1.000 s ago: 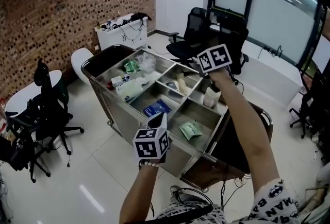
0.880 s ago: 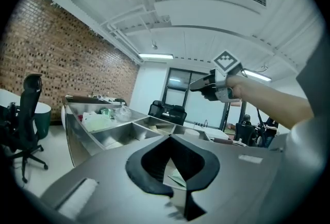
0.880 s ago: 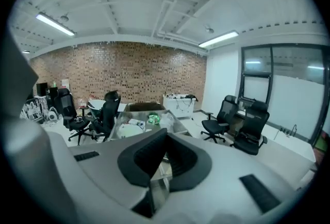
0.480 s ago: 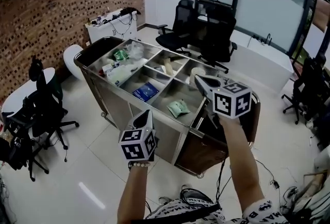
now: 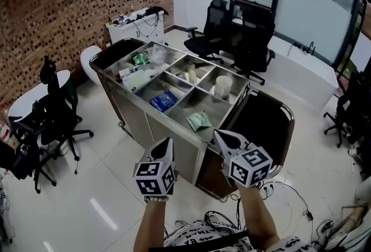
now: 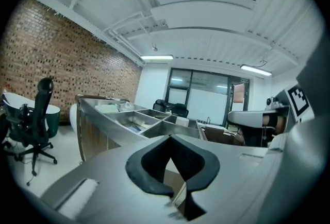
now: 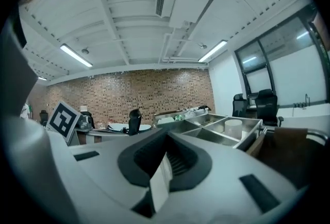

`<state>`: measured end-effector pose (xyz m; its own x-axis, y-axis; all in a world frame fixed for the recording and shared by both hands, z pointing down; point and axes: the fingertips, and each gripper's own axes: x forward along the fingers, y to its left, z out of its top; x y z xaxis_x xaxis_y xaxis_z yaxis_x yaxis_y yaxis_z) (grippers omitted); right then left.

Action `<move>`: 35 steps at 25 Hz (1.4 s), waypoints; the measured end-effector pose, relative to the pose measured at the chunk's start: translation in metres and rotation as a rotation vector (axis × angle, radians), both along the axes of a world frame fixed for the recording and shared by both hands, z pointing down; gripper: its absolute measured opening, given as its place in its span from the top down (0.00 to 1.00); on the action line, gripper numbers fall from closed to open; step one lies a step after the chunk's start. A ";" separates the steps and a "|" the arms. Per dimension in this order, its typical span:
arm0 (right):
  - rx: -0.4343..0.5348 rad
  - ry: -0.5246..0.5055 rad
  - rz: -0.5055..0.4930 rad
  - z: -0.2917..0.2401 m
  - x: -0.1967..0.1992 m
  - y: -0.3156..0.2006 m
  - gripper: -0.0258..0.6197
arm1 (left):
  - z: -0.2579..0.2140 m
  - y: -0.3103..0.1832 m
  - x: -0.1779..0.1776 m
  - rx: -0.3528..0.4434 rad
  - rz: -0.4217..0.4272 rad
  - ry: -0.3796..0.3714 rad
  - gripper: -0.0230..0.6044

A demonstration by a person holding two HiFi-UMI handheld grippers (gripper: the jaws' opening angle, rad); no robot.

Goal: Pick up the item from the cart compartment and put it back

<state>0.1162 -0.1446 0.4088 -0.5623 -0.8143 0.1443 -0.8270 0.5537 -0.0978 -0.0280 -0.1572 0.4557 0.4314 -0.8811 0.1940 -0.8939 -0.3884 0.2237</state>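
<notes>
In the office, the cart [image 5: 165, 124] keeps things sorted by compartment. The left tongs [image 5: 165, 142] and right tongs [image 5: 221, 135] hover before it, clenched and empty, apparently resting.

Brick wall [image 5: 69, 13], glossy white floor [image 5: 98, 187], black office chairs [image 5: 252, 42], tall windows [image 5: 313, 7].

Cart [image 5: 168, 135] mid-floor, cup [image 5: 223, 86] in its far right compartment, packet [image 5: 199, 120] in the near right one, flat pack [image 5: 164, 100] in the compartment to its left, office chairs [image 5: 249, 42] behind the cart, left gripper [image 5: 165, 143] and right gripper [image 5: 219, 135] side by side before it
</notes>
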 end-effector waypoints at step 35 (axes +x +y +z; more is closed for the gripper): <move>-0.050 0.051 -0.034 0.041 0.015 0.025 0.95 | 0.005 0.023 0.030 -0.015 -0.007 0.015 0.96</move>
